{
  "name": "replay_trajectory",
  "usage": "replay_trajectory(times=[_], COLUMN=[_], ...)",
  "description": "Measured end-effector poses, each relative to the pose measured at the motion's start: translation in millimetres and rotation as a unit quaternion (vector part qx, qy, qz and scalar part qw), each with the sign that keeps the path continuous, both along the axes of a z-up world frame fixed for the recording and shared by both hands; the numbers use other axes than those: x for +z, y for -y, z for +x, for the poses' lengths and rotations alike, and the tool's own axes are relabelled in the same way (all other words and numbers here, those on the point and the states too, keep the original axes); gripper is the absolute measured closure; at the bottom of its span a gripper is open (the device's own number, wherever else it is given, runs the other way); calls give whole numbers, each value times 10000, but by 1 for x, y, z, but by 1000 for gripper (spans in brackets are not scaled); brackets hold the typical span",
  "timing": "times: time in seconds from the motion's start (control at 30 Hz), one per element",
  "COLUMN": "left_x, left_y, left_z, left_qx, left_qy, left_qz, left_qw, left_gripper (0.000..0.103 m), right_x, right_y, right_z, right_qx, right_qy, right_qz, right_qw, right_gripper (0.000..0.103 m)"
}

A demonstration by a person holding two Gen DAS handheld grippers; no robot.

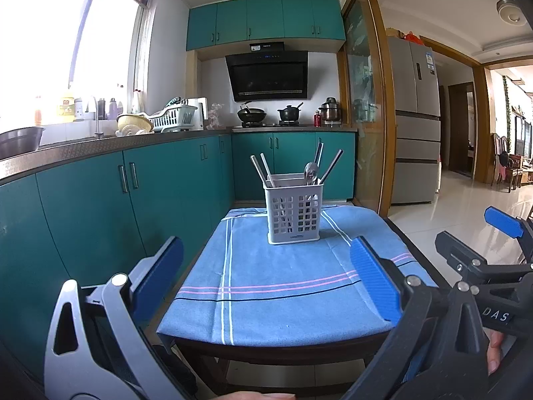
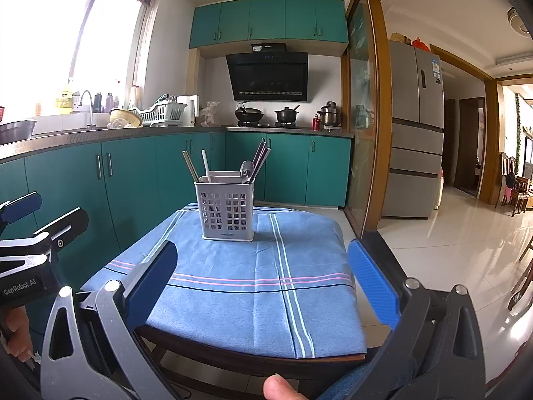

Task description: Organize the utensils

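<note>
A white perforated utensil holder (image 1: 293, 212) stands upright on the far half of a small table covered with a blue cloth (image 1: 283, 283); it also shows in the right wrist view (image 2: 226, 211). Chopsticks (image 1: 263, 170) and a metal spoon (image 1: 310, 170) stick up out of it. My left gripper (image 1: 266, 276) is open and empty, held back over the table's near edge. My right gripper (image 2: 263, 276) is open and empty too, to the right of the left one. The right gripper's blue finger (image 1: 503, 221) shows at the left view's right edge.
Teal kitchen cabinets (image 1: 100, 200) run close along the table's left side and behind it. A counter with a sink, dish rack (image 1: 173, 118) and stove pots is behind. A tiled floor (image 2: 449, 250) and a fridge (image 2: 416, 126) lie to the right.
</note>
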State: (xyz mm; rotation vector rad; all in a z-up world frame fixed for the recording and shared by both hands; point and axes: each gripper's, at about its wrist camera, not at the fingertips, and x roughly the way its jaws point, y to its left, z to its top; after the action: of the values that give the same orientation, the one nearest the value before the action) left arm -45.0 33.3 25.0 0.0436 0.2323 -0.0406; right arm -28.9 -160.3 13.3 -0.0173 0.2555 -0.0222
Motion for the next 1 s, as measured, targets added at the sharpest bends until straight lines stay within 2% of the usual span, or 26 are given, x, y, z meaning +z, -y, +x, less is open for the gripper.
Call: replay_trajectory(times=[0.6,0.8,1.0], left_x=[0,-4,-6], left_y=[0,7,5], left_z=[-1,-4,-3], left_qx=[-3,30,-15], left_qy=[17,151,85], left_qz=[4,271,176], left_qw=[10000,9995,9998], left_gripper=[4,4,4], right_x=[-1,-3,-3], right_y=[-2,-2,0], right_z=[-1,-1,-2], right_qx=[0,2,9], right_qy=[-10,-25,-22], right_qz=[-15,-26,-25], right_qw=[10000,10000,10000], right_gripper=[3,3,3])
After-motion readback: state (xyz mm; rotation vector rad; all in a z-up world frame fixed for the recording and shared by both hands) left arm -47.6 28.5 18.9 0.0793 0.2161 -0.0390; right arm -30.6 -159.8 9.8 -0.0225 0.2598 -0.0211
